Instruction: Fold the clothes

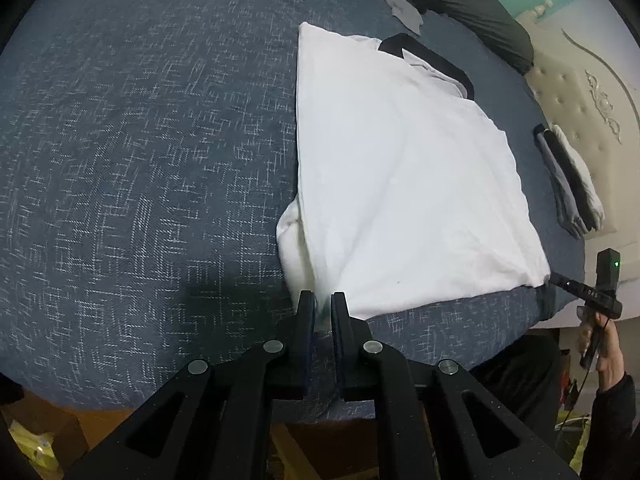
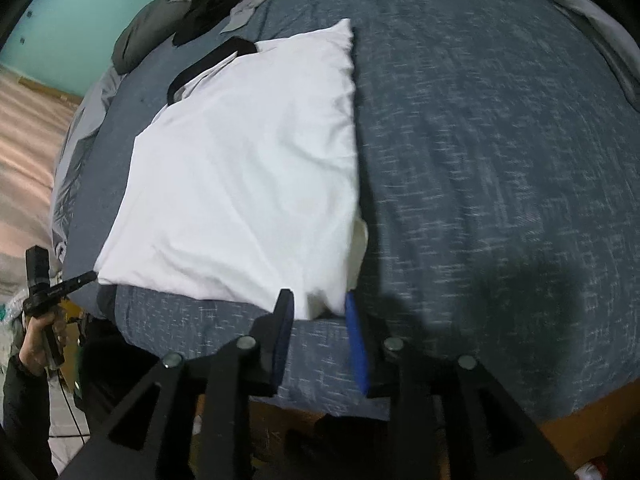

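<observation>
Two tools at bed [image 1: 140,160] edge: left tool [image 1: 322,306] clamped on white shirt [image 1: 400,184] corner, right tool [image 2: 316,308] apart around another. Socks [image 1: 570,184] at 3 o'clock; open blanket at 9.

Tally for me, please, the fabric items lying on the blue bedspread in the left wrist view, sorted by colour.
White: 1, the folded shirt
Dark olive: 1, the crumpled garment
Light grey: 1, the small cloth
Mixed grey, black and white: 1, the small stack
Total: 4

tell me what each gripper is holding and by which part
The left gripper pinches the folded white cotton shirt at its near corner. The right gripper is open around its own near corner, gripping nothing.
</observation>
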Motion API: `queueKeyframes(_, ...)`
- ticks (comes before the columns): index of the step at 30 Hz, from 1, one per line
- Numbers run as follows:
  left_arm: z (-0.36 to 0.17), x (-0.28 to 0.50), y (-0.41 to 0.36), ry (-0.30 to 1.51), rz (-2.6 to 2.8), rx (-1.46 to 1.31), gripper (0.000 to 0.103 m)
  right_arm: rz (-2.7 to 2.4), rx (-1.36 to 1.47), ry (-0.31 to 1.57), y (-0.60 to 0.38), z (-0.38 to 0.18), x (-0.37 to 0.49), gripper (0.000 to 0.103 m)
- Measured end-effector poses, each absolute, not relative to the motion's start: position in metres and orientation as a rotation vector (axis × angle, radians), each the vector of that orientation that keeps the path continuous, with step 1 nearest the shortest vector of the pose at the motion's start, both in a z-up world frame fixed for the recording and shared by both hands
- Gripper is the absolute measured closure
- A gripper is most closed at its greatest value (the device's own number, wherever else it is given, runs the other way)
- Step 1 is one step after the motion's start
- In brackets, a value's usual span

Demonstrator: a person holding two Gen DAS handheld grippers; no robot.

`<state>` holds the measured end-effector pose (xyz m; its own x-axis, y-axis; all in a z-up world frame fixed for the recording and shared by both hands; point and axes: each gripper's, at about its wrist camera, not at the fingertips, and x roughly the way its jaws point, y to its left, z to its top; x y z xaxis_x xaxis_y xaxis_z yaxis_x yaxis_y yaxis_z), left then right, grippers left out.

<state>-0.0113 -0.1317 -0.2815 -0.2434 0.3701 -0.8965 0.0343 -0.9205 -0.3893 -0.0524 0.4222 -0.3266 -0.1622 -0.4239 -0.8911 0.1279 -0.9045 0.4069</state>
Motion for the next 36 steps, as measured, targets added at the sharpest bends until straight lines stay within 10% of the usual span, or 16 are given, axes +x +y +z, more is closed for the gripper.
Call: queueKeyframes(36,-0.272,-0.187,-0.130,-0.568,2.432,-1.525,0.076,-2.342,1.476,-0.434,0.419,-0.292,-0.202,0.059)
